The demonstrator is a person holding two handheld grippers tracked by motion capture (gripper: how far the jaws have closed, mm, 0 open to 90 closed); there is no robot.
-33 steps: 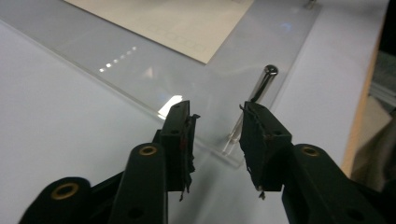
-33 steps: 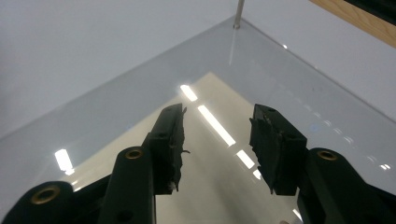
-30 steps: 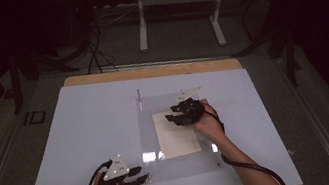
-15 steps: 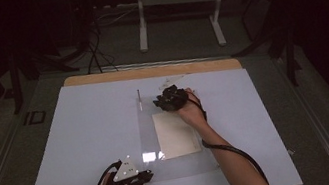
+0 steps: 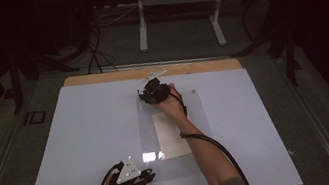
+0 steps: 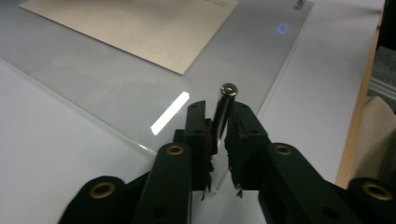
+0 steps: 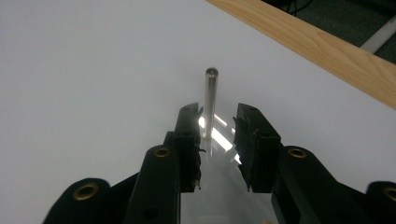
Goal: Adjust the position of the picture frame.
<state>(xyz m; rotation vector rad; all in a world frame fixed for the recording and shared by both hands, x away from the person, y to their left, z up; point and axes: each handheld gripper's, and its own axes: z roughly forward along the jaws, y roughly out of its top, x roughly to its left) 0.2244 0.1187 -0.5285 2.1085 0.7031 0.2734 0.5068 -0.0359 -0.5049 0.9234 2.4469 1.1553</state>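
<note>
A clear plate point(image 5: 193, 110) lies on the white sheet, with a beige paper point(image 5: 172, 134) under it. At its far left corner my right gripper point(image 5: 148, 93) stands open around an upright metal pin point(image 7: 210, 93). That pin sits close to the left pad, and these jaws point(image 7: 218, 114) have just been closing. At the plate's near left corner my left gripper point(image 5: 147, 177) is shut on a thin pin with a round head point(image 6: 229, 88). Its jaws point(image 6: 219, 109) have just been easing open a little, with the pin still between the pads.
The white sheet point(image 5: 83, 136) covers a wooden table whose far edge point(image 7: 317, 51) lies just beyond the right gripper. Another short pin point(image 6: 299, 4) stands at a further plate corner. Cables and stand legs point(image 5: 142, 30) lie on the floor beyond the table.
My right gripper has travelled from above the paper to the plate's far left corner and narrowed its jaws. The left gripper has stayed put at the near corner.
</note>
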